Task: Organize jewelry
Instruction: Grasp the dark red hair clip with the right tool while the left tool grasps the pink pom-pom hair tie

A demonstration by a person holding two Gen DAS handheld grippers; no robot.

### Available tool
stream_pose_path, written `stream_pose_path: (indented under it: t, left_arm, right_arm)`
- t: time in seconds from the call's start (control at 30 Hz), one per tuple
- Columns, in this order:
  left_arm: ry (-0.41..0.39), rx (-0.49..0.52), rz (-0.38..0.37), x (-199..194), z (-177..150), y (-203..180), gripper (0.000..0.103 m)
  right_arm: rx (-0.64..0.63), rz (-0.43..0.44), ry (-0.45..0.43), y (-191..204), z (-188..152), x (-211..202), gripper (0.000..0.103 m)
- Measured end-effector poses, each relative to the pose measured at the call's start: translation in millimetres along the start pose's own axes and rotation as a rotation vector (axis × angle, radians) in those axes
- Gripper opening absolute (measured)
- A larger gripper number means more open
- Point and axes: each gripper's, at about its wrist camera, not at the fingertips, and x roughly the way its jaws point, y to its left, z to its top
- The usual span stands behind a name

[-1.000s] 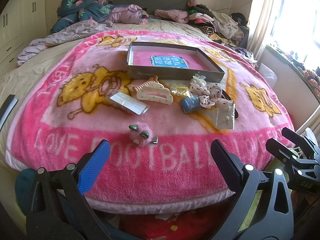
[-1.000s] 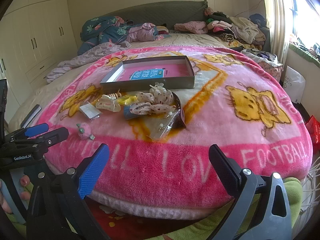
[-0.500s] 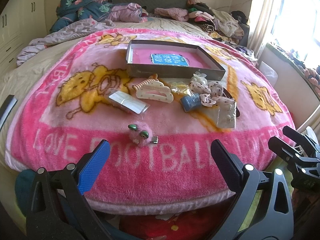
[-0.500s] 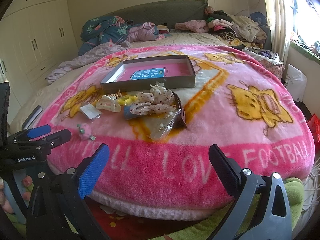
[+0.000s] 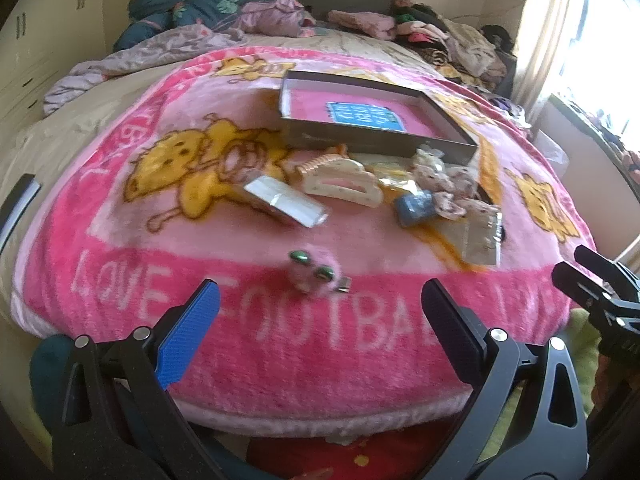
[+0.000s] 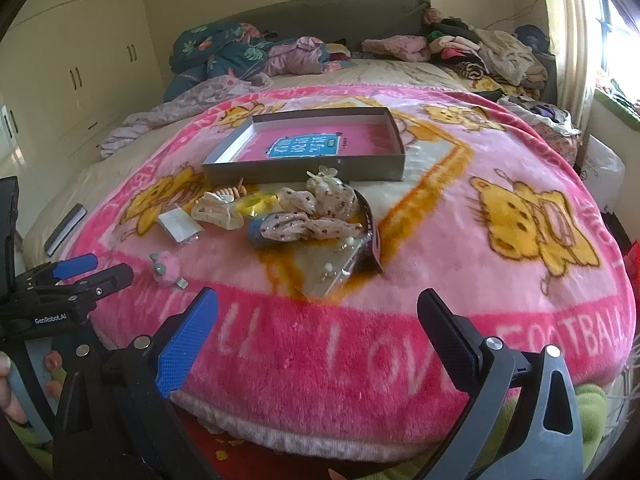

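A shallow grey box [image 5: 376, 142] [image 6: 308, 170] with a pink floor and blue label lies on the pink blanket. In front of it lies a pile: a cream hair claw [image 5: 340, 184] [image 6: 218, 212], a clear packet [image 5: 286, 202] [image 6: 178, 226], dotted fabric bows [image 5: 438, 182] [image 6: 316, 212], a blue item [image 5: 412, 208] and a clear earring bag [image 5: 480, 236] [image 6: 336, 262]. A fuzzy pink clip [image 5: 314, 274] [image 6: 168, 266] lies nearest. My left gripper [image 5: 320, 312] is open and empty, just short of the fuzzy clip. My right gripper [image 6: 318, 324] is open and empty at the blanket's front edge.
The pink blanket [image 6: 480, 240] covers a bed with heaped clothes and bedding [image 6: 460, 48] at the back. White cupboards [image 6: 80, 60] stand left, a window [image 5: 592, 40] right. A dark flat object [image 6: 66, 228] lies at the bed's left edge.
My left gripper has moved forward and a little left toward the fuzzy pink clip, blurring its view. My right gripper has edged slightly forward. Nothing on the blanket has moved.
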Motion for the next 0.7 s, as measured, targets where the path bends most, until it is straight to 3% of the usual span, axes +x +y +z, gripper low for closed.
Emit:
stream_pose_path:
  t: [0.17, 0.4, 0.7]
  left_arm:
    - [0.030, -0.030, 0.044, 8.2, 2.7, 18.9, 0.094]
    - [0.077, -0.037, 0.049, 24.4, 4.1, 31.1, 0.094]
    - [0.129, 0.006, -0.060, 51.0, 8.9, 17.3, 0.094]
  right_arm:
    - [-0.014, 0.013, 0.016, -1.2, 12.4, 15.2, 0.099]
    - [-0.016, 0.014, 0.037, -7.5, 28.2, 38.4, 0.099]
    - [0.011, -0.011, 0.059, -31.3, 45.9, 65.1, 0.099]
